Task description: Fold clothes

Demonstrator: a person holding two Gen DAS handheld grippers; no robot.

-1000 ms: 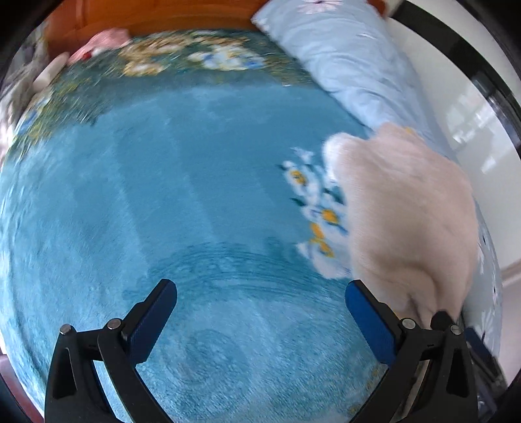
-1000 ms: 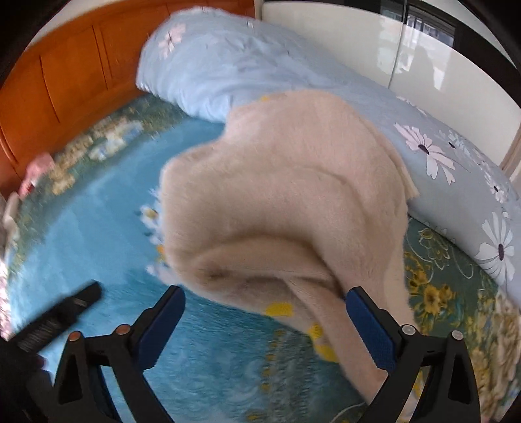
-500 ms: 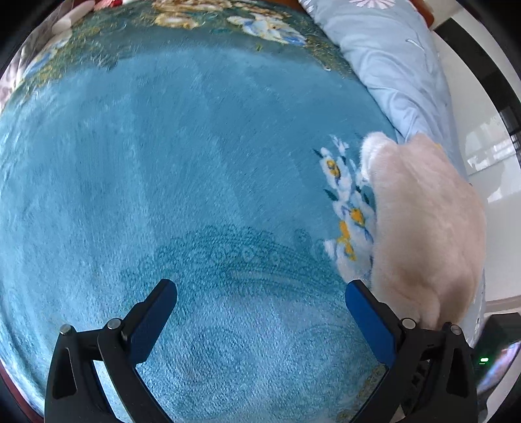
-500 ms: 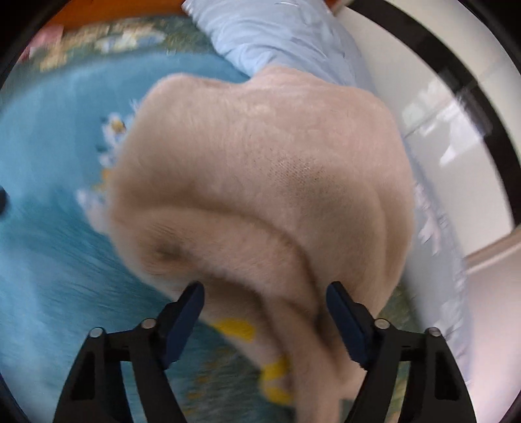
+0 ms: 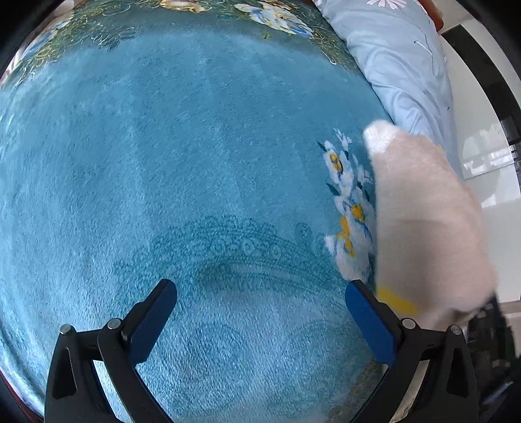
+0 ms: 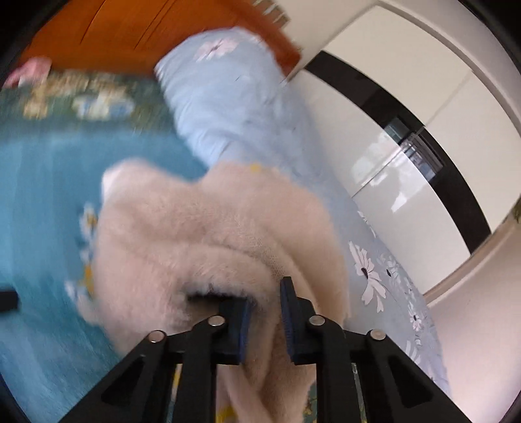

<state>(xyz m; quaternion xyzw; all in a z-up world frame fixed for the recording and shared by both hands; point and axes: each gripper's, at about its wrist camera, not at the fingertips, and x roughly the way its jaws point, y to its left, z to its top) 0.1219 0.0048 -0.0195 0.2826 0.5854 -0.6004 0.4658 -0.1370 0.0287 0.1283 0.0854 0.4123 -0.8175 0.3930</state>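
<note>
One fuzzy garment [image 6: 211, 234], two hand-held grippers [image 5: 260, 306] [image 6: 265, 312]

Showing as deep, fuzzy plush: the cream garment [image 6: 208, 234], soft-napped and matt, its knit backing peeking through at one fold. Lying beneath as short-pile fleece with a faint sheen: the teal blanket [image 5: 202, 169], printed with flowers. Looking smooth, thin woven cotton, matt and lightly creased: the pale blue quilt [image 6: 234, 107]. Gleaming as polished, varnished wood: the orange headboard [image 6: 136, 29]. Reflecting light like lacquered panels: the glossy white wardrobe doors [image 6: 407, 182].
</note>
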